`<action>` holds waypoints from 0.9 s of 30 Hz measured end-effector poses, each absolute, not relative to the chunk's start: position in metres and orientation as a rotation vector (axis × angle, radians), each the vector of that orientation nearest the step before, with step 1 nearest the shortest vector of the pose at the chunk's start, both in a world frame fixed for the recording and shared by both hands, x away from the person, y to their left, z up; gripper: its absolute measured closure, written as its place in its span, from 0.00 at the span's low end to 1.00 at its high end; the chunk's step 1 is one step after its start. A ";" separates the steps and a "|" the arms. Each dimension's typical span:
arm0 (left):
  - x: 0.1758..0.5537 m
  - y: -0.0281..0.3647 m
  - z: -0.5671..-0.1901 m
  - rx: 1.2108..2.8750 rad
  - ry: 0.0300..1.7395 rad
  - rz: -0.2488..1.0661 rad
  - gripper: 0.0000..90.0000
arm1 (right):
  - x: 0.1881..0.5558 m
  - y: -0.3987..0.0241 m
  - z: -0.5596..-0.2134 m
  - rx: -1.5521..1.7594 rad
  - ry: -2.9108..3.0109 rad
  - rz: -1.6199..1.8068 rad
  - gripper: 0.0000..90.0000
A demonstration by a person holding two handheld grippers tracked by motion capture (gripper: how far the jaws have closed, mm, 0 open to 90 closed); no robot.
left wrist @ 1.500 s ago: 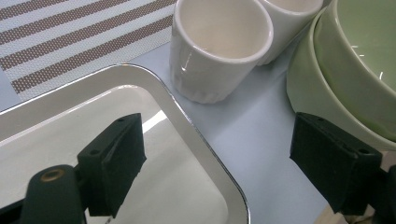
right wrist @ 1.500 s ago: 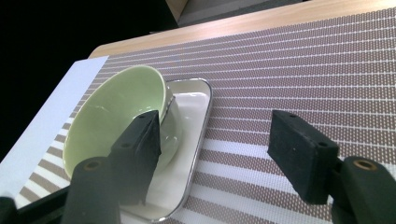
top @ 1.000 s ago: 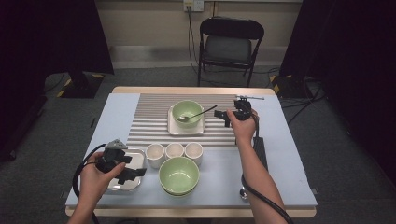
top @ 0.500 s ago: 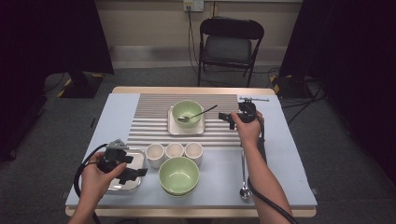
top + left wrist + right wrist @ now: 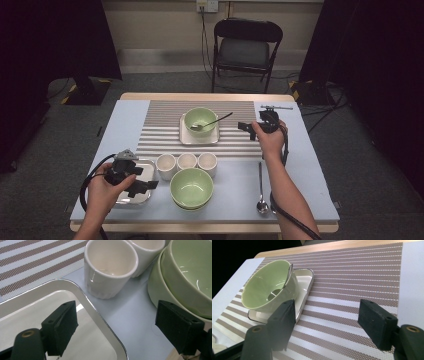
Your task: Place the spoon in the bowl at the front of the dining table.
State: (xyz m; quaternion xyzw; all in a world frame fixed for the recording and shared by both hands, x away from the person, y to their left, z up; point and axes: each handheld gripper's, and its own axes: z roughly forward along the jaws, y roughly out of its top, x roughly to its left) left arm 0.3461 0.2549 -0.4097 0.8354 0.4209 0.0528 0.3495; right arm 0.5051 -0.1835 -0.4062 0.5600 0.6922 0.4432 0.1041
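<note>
Right gripper (image 5: pixel 248 127) released, empty, at 3 o'clock of green bowl (image 5: pixel 200 120) holding spoon (image 5: pixel 212 123) | bare striped mat (image 5: pixel 352 302) between | left gripper (image 5: pixel 143 179) released over steel tray (image 5: pixel 95 312) corner | spoon handle partly hidden behind bowl rim

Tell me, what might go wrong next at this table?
The right gripper hangs open beside the spoon leaning in the far green bowl; a nudge could flip the spoon out or tip the bowl. The left gripper, open over the metal tray, could bump the nearest white cup.
</note>
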 end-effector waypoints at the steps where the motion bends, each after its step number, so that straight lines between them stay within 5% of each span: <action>1: 0.346 0.255 -0.410 2.165 1.091 0.139 0.19 | 0.505 -0.184 -0.406 1.649 2.044 1.307 0.33; 27: 0.345 0.253 -0.410 2.173 1.093 0.141 0.19 | 0.494 -0.192 -0.405 1.629 2.076 1.280 0.32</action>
